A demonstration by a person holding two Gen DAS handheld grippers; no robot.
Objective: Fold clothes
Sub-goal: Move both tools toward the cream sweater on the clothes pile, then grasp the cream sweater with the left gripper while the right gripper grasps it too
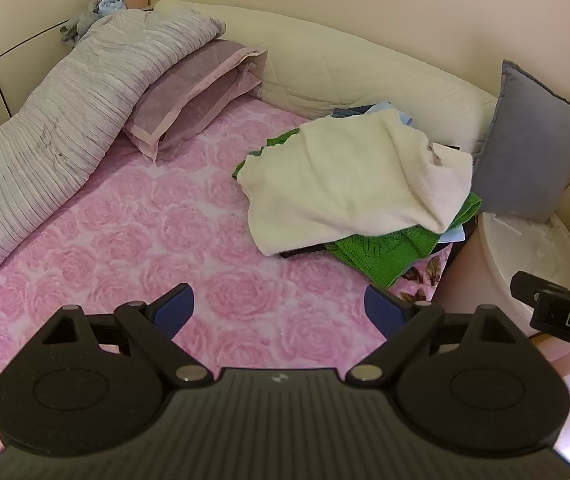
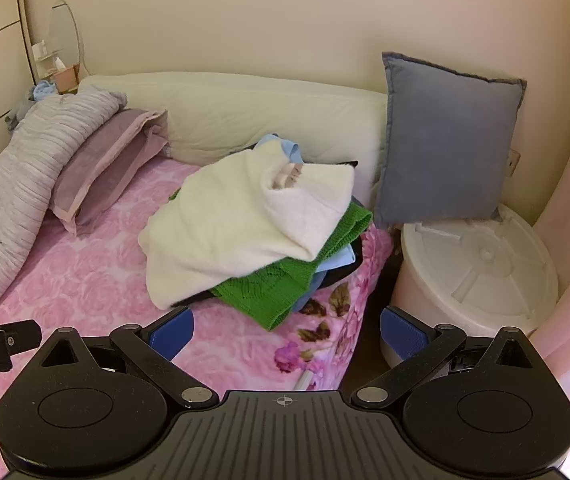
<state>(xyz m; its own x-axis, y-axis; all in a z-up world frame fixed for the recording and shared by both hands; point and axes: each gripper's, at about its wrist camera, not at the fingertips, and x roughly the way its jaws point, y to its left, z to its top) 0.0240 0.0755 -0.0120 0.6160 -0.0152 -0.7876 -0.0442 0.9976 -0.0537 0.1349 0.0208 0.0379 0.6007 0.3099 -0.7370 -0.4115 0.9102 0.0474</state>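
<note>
- Several clothes are heaped in one pile [image 1: 357, 196] near the bed's [image 1: 157, 216] far right corner, close to the headboard [image 1: 345, 68]; a white garment [image 2: 241, 220] is draped over a green knit [image 2: 281, 284], with blue and dark pieces showing beneath.
- Nothing in the pile is seen laid flat or squared off, so it is judged a loose heap, not a folded stack; whether other pieces have been folded elsewhere cannot be told.
- Both tools are held back over the bed, well apart from the pile: the left gripper [image 1: 281, 304] and the right gripper [image 2: 287, 330] are each spread wide, with nothing between the pads.
- Bare pink bedding is left in front of the pile, probably as room for spreading a garment.
- Only the left view takes in the long grey quilt [image 1: 57, 120] along the bed's left side and the broad open bedding.
- Only the right view shows the whole white tub [image 2: 481, 268] beside the bed, the grey cushion [image 2: 445, 140] leaning above it, and the bed's near right edge.
</note>
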